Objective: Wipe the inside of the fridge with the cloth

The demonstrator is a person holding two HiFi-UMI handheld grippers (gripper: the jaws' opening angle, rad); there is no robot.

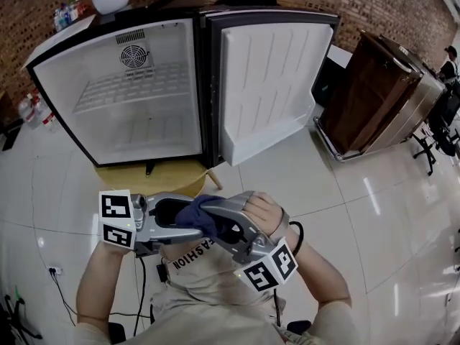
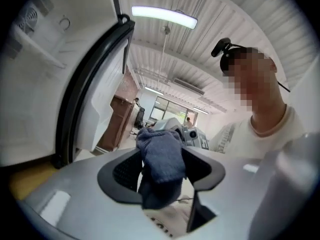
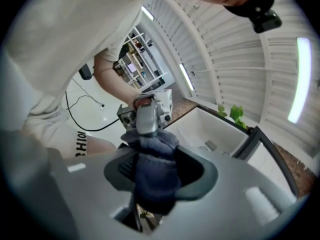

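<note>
A dark blue cloth [image 1: 195,212] is bunched between my two grippers, which meet tip to tip in front of my chest. My right gripper [image 1: 213,226] is shut on the cloth [image 3: 152,179], its pads pressing into the wad. My left gripper [image 1: 185,218] stands open around the same cloth [image 2: 161,156], with gaps showing at both pads. The small fridge [image 1: 43,85] stands ahead with its door [image 1: 266,85] swung wide to the right. Its white inside holds one wire shelf [image 1: 129,85]. Both grippers are well short of the fridge opening.
The fridge sits on a low round yellow stand [image 1: 154,178] on a glossy tiled floor. A wooden cabinet [image 1: 374,92] stands to the right of the door. Bottles [image 1: 34,112] are on the floor at the left, and cables [image 1: 140,293] trail by my legs.
</note>
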